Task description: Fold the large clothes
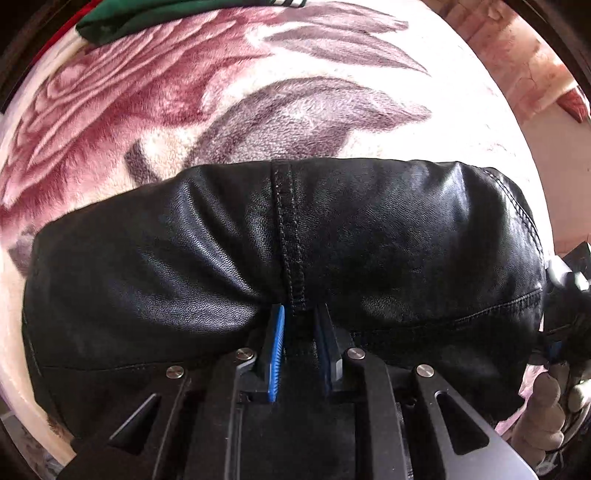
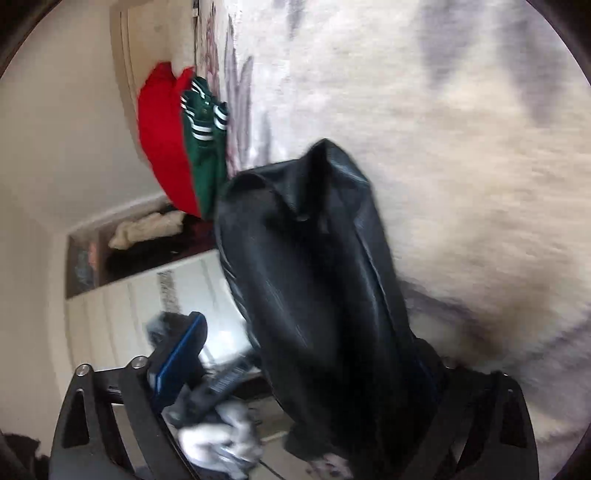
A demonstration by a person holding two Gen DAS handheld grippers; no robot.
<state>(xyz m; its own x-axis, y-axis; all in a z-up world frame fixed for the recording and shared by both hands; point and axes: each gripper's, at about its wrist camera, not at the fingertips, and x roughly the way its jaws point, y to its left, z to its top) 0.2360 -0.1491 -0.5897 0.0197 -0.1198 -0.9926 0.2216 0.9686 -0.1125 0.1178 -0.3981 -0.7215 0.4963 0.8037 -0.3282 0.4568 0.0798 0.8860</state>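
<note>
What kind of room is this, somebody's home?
Probably a bedroom at home: a plush rose-print blanket covers what looks like a bed, folded red and green clothes lie on it, and open shelves hold more things.

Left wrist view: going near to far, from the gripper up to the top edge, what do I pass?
Left gripper shut on the seam → black leather garment → floral fleece blanket → green garment with white stripes at the far edge.

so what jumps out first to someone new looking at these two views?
The black leather garment fills the left wrist view, lying on a rose-print blanket, with the left gripper pinched on its stitched seam. In the blurred right wrist view, red clothing and a green striped garment sit stacked behind it.
</note>
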